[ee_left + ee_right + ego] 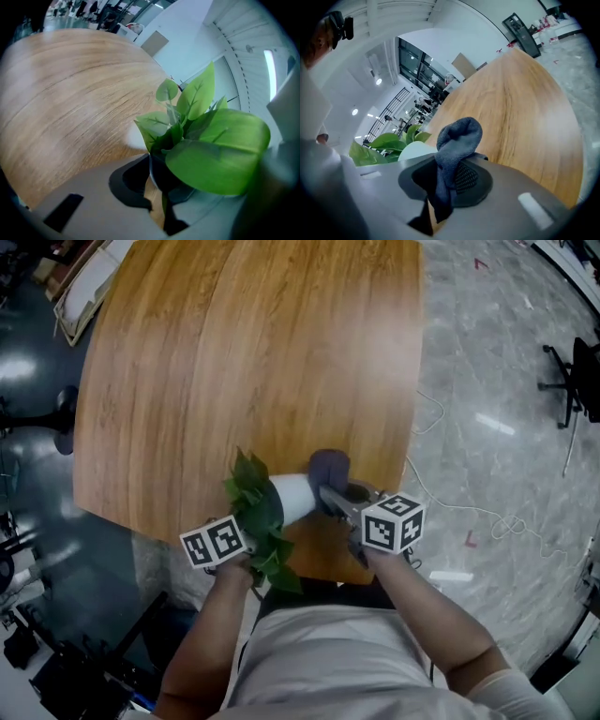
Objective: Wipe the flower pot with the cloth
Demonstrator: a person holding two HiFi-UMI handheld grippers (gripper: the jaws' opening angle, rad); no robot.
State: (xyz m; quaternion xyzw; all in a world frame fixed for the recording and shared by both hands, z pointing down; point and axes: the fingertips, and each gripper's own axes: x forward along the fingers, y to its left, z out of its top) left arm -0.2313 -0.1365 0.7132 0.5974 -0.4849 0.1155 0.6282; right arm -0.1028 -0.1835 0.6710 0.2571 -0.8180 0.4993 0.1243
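Right gripper: jaws clamped on the grey cloth, whose bunched end pokes forward.
Left gripper: jaws pinched on the plant at its dark stem base.
Flower pot: white, tipped sideways above the table edge, with the cloth seemingly touching it.
Risk: a hard wipe could likely twist the pot loose from the stem-only hold.

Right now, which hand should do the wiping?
Right, probably. The right gripper has the cloth pinched in its jaws, close beside the flower pot's white side. The left gripper is busy holding the pot tilted over the table.
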